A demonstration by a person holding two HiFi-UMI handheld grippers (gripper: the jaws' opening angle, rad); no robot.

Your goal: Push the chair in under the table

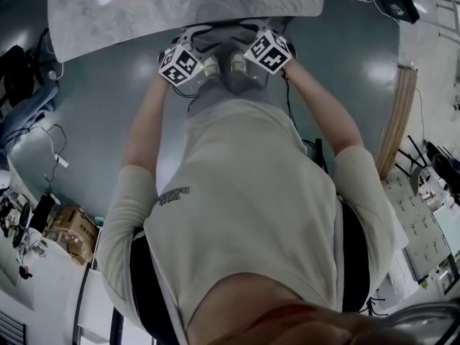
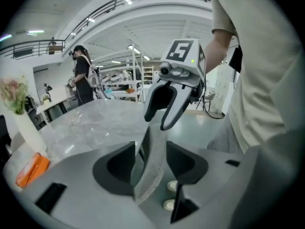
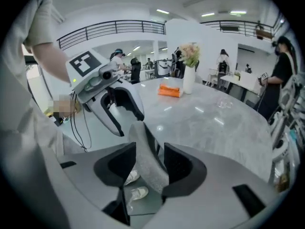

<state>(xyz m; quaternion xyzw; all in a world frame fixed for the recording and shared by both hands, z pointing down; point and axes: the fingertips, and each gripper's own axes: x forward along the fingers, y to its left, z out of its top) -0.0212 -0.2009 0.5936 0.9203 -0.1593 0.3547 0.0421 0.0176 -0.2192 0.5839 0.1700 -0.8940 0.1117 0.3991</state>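
At the bottom centre of the left gripper view, the left hand-held gripper [image 2: 151, 151] has its dark jaws closed on the grey, fabric-covered top edge of the chair backrest [image 2: 151, 175]. That edge runs up between the jaws as a narrow strip. The right hand-held gripper [image 3: 149, 149] clamps the same edge in the lower middle of its own view, and the strip fills the gap from pad to pad. Each tool shows just above centre in the other's view, further along the chair backrest. In the head view both sit side by side at upper centre, just below the near edge of the marble worktop [image 1: 144, 13], which spans the top of the frame. An orange object [image 3: 169, 90] and a white vase [image 3: 189, 82] of flowers stand on the worktop beyond.
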